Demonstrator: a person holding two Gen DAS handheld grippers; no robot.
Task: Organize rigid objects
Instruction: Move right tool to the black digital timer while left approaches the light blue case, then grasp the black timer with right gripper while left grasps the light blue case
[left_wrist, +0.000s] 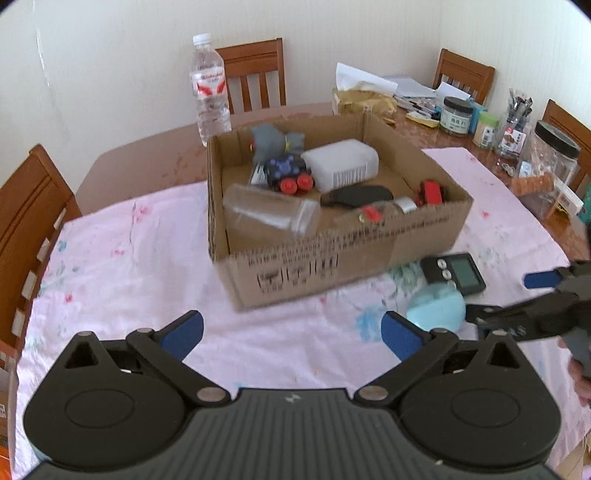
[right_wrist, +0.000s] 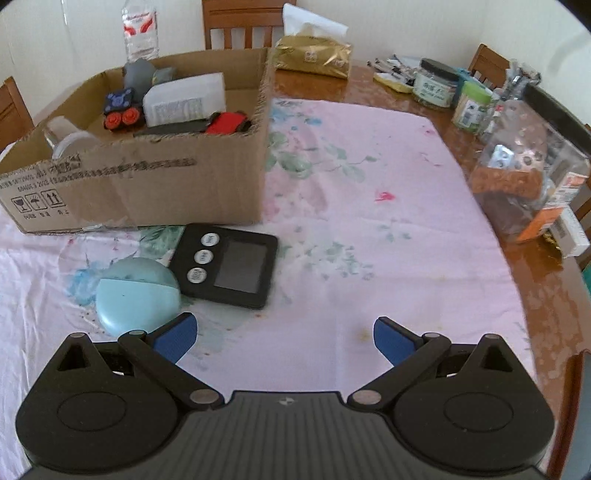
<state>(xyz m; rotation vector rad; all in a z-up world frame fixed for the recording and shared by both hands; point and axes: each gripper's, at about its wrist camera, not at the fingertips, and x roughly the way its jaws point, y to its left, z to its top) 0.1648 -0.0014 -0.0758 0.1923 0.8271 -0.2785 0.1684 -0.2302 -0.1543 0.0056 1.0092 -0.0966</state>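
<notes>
My left gripper (left_wrist: 291, 334) hovers over the pink cloth (right_wrist: 369, 229) on the counter (right_wrist: 546, 295), fingers (left_wrist: 184, 332) released and holding nothing. My right gripper (right_wrist: 284, 338) is likewise spread wide and empty, just behind the pale blue round case (right_wrist: 136, 297) and the black digital timer (right_wrist: 229, 269); these two lie touching on the cloth, just in front of the cardboard box (left_wrist: 332, 254). Inside the box: a clear jar (left_wrist: 269, 214) on its side, a white plastic container (left_wrist: 343, 164), a blue toy with red wheels (left_wrist: 288, 173), a red toy car (left_wrist: 430, 192) and a grey soft toy (left_wrist: 273, 140). A water bottle (left_wrist: 208, 92) stands behind the box.
</notes>
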